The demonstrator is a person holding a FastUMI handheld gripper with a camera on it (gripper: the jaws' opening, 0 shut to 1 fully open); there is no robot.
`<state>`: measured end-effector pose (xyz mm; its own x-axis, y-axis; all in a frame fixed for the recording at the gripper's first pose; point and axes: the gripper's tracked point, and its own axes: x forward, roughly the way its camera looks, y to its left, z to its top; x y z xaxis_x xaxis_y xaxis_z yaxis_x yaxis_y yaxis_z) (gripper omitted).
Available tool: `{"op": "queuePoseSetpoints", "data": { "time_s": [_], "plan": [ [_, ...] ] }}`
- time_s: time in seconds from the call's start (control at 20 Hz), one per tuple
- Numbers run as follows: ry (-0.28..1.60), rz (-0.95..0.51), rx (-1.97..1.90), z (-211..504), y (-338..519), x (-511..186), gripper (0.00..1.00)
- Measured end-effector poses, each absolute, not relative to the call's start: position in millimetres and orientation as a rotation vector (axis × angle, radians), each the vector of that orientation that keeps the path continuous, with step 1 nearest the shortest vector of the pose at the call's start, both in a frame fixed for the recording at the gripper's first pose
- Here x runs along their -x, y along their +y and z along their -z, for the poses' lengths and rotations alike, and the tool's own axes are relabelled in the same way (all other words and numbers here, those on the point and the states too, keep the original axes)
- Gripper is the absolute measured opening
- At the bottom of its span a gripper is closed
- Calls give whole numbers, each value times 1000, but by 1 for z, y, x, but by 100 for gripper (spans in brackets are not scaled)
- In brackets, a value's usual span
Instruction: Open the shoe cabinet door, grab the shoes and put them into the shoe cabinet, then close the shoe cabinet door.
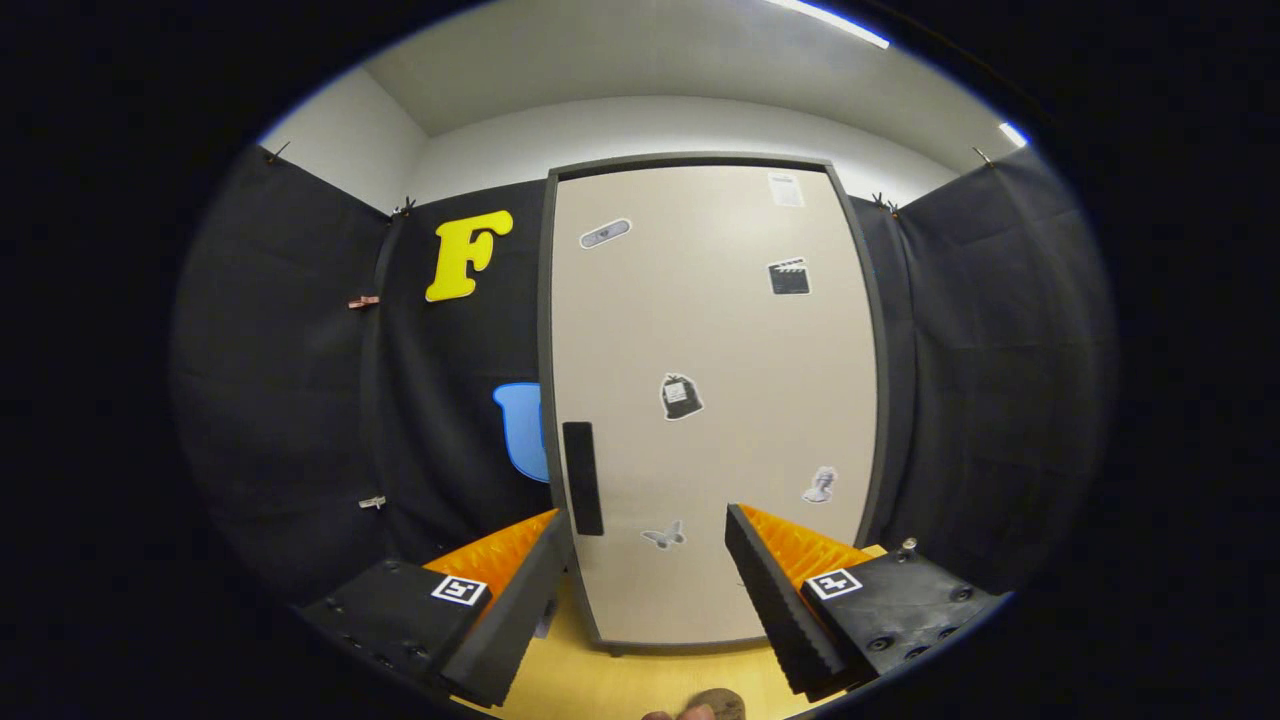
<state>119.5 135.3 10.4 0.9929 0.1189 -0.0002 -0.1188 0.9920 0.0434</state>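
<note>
The shoe cabinet stands straight ahead, a tall beige box with a dark frame, and its door is shut. Several small stickers dot the door. A dark vertical handle sits near the door's left edge, low down. My gripper is open, its two fingers spread wide with nothing between them. The left fingertip lies just beside the handle's lower end; I cannot tell if they touch. The right fingertip points at the door's lower middle. A small brownish bit of something peeks up below the fingers, too little to identify.
The cabinet stands on a light wooden floor. Black cloth walls close in on both sides and behind the cabinet. White walls and a ceiling light show above the cloth.
</note>
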Motion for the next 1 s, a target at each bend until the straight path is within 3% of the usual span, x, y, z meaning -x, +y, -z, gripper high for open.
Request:
{"op": "queuePoseSetpoints", "data": {
  "time_s": [0.7,0.9,1.0],
  "plan": [
    [60,-77,-3,43,194,-253,99],
    [79,-69,1,54,198,-271,75],
    [76,-54,-20,53,198,-275,57]
  ]
}}
